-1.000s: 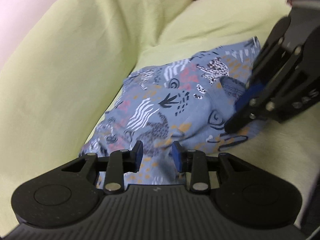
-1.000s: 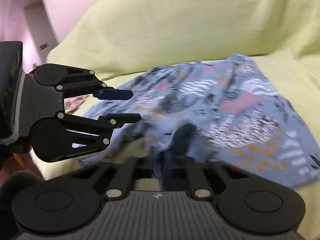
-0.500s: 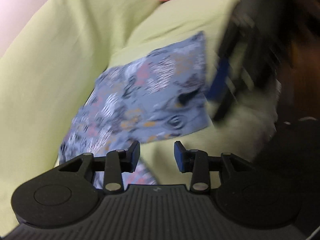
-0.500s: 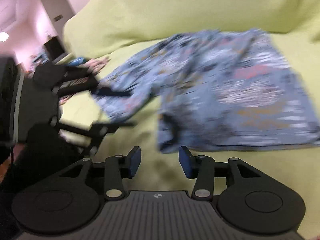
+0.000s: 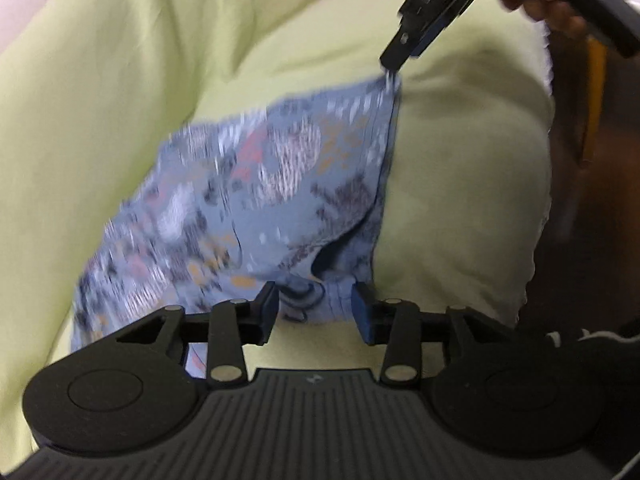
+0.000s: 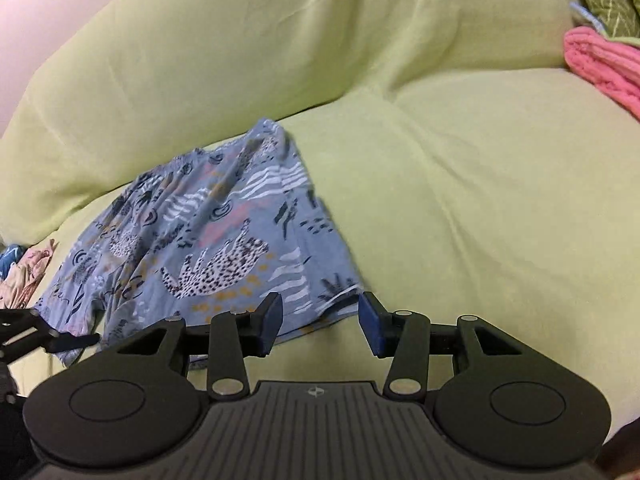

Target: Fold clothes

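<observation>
a wide stretch of bare green seat cushion (image 6: 480, 208) lies open to the right of the patterned blue garment (image 6: 208, 240), free for a gripper to pass. the sofa backrest (image 6: 240, 48) walls off the far side. a pink knitted item (image 6: 600, 68) sits at the far right edge. crumpled clothes (image 6: 24, 272) crowd the near left, beside the left gripper (image 6: 86, 340).

Soft, even indoor light, no hard shadows, no glare. Left wrist view: heavy motion blur on patterned shorts (image 5: 272, 200) mid-frame, print smeared; right edge dim, murky. Right wrist view sharper, print readable, slight smear along shorts' right edge. Fisheye bending at borders in both; pink cast in upper left corners.
</observation>
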Demonstrator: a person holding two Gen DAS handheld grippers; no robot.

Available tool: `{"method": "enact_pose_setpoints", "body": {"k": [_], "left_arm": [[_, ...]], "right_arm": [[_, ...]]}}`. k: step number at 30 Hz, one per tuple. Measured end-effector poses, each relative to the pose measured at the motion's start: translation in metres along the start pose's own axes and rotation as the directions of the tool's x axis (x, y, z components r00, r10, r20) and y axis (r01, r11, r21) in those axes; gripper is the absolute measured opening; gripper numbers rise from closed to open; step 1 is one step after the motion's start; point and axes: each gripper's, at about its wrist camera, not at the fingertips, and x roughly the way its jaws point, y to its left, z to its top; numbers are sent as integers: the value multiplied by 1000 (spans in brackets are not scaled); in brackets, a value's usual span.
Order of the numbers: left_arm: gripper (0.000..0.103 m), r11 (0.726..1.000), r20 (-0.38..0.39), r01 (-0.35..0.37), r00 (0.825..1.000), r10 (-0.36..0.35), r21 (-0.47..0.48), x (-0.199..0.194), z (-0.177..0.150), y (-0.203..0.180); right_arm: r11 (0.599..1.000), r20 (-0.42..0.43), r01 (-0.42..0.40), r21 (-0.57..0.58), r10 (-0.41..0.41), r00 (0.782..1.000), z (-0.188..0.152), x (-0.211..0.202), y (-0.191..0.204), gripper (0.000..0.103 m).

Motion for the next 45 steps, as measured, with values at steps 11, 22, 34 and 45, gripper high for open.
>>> {"method": "enact_pose_setpoints", "body": {"k": [11,22,34,45], "left_arm": [[9,1000,-12,-15,1000,15,-27,-12,-10,1],[26,991,-40,9,999,-15,-133,4,3,0],[2,980,19,72,997,-70,-188,-21,-2,20],[0,984,-25,131,991,-135,-125,-22,-7,-11]], "right_arm": [[991,27,32,130,-36,999,14,22,-26,46],[995,-31,56,79,-54,998,9,40,-15,46],[997,28,59,-51,-58,998,24,18,-1,1],[964,-68,258,55,-254,965,16,35,-32,32]]}}
